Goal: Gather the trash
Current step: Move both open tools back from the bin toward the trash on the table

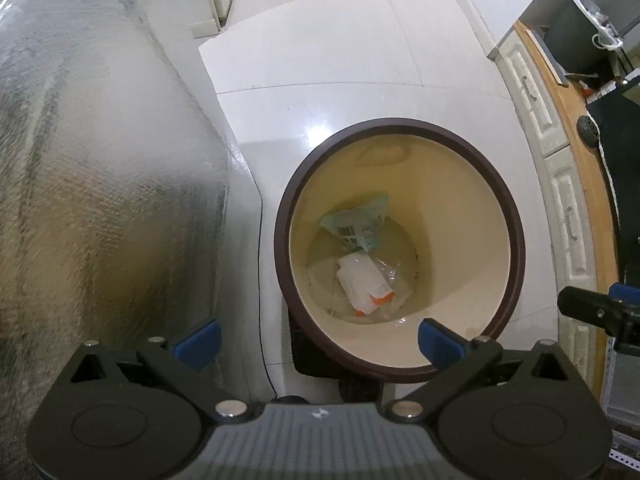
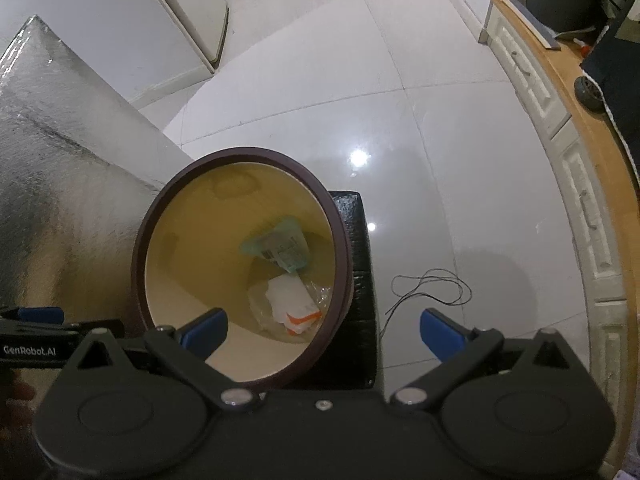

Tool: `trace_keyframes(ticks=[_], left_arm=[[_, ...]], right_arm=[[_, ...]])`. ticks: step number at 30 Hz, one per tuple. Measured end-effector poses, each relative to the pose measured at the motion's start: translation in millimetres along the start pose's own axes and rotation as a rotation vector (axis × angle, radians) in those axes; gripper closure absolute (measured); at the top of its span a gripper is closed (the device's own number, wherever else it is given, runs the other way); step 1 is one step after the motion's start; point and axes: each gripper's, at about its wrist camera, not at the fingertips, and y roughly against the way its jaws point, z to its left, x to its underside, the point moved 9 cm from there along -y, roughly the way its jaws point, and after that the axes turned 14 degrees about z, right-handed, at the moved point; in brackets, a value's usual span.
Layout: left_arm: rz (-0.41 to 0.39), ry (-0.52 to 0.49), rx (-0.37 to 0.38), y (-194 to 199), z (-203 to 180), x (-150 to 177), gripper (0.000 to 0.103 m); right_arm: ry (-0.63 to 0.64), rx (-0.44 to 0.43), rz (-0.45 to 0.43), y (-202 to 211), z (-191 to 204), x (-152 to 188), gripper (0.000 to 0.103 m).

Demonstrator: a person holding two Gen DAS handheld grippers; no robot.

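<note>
A foil-covered block (image 1: 100,160) stands against the bin (image 1: 400,248) on one side, a black box (image 2: 356,280) on the other, and a thin wire (image 2: 432,284) loops on the floor (image 2: 400,120). Both the left gripper (image 1: 318,338) and the right gripper (image 2: 322,334) have fingers spread wide, holding nothing. The white-and-orange wrapper (image 1: 366,280) and teal packet (image 1: 360,220) lie on the bin's bottom, well below them.

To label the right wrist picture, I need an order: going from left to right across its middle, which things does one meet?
Silver foil-covered block → trash bin with wrappers inside → black box behind it → thin black wire on the floor → white cabinet drawers.
</note>
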Motion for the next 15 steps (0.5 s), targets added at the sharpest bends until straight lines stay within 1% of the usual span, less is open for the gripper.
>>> trace_keyframes(ticks=[5, 15], left_arm=[[-0.015, 0.006, 0.006, 9.8, -0.7, 11.4, 0.000], [-0.087, 0.029, 0.035, 42.4, -7.5, 35.5, 0.000]], right_arm=[[0.019, 0.015, -0.019, 10.5, 4.5, 7.4, 0.000], [0.048, 0.035, -0.066, 41.4, 8.2, 25.2, 0.000]])
